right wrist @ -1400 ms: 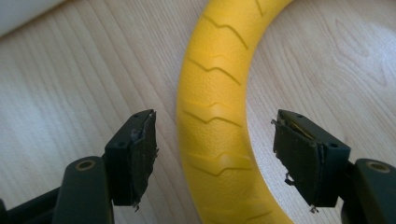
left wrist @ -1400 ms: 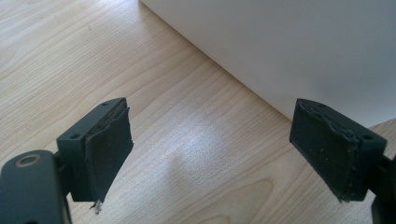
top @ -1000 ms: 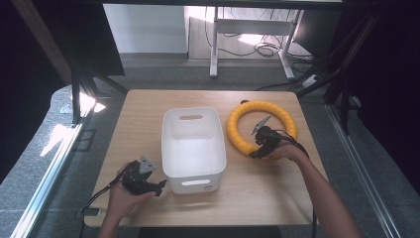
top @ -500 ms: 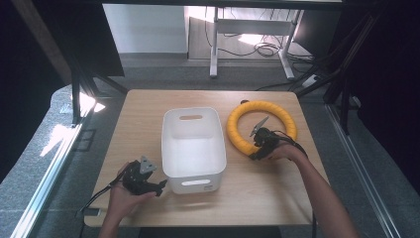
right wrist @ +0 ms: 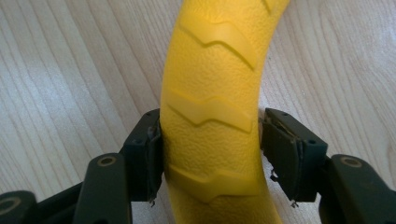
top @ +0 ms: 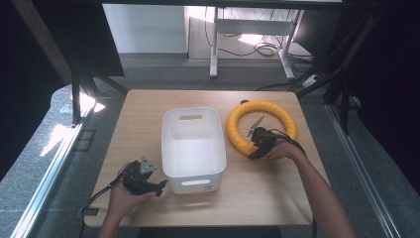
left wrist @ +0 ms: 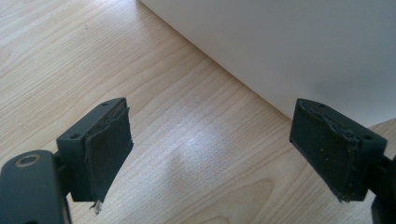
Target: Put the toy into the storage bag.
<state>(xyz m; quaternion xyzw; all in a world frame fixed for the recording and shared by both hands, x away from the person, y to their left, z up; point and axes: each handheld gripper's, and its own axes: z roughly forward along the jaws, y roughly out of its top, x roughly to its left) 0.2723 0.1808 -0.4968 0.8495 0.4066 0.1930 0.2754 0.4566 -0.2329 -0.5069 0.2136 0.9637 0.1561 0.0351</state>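
Note:
A yellow ridged ring [top: 267,107] lies flat on the wooden table [top: 148,109], right of a white bin [top: 171,148]. My right gripper [top: 257,144] is at the ring's near-left arc. In the right gripper view its jaws straddle the ring [right wrist: 215,56] and have just been closing. The left pad [right wrist: 150,154] lies against the ring and the right pad [right wrist: 279,154] stands a sliver off it. My left gripper [top: 159,187] rests on the table beside the bin's front left corner. It is open [left wrist: 210,149] with bare wood between its pads and the bin wall [left wrist: 289,46] just ahead.
The bin is empty and has handle slots in its end walls. Black frame legs stand at the table's back corners. Bare table lies in front of the bin and the ring.
The right gripper's jaws have drawn in around the ring's arc. Both hands have stayed where they were.

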